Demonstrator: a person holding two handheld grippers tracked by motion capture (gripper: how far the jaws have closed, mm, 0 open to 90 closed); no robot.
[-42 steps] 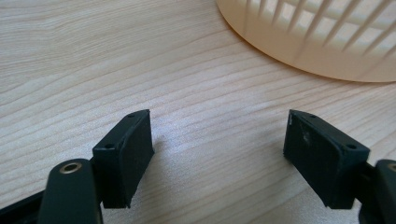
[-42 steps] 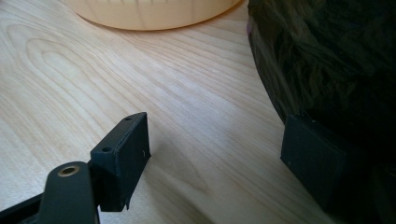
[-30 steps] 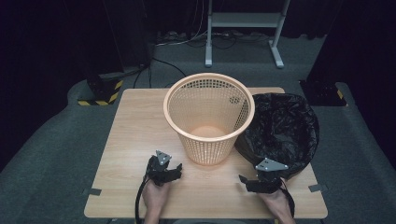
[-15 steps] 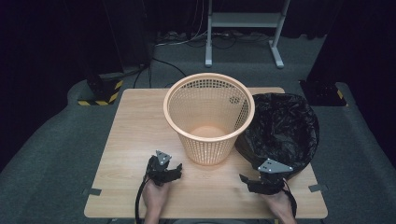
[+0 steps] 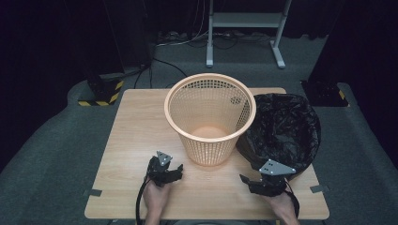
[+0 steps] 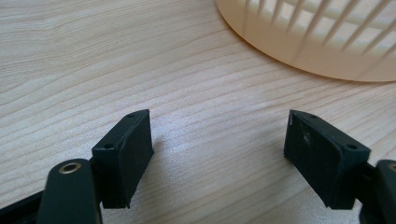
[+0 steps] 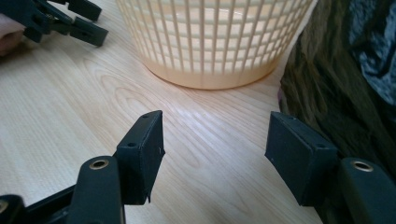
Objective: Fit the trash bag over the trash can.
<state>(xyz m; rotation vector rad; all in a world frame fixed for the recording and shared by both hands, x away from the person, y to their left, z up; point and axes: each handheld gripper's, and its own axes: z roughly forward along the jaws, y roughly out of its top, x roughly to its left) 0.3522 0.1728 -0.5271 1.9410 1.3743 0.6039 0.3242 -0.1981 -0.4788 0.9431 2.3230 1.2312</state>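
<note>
The surface (image 5: 136, 140) carries my orange basket (image 5: 210, 117) upright in the middle, the black bag (image 5: 286, 129) touching its right side. My right hand-held gripper (image 5: 263, 180) has lifted slightly at the bag's near edge, and its jaws have just been closing, nothing between them; I judge a pinch on the bag comes next. My left hand-held gripper (image 5: 165, 171) rests released near the basket's base.

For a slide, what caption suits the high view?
Two hand-held grippers, left and right, open before orange basket and black bag.

Black grippers (image 5: 165, 172), grey triangular plates, trailing cables.
</note>
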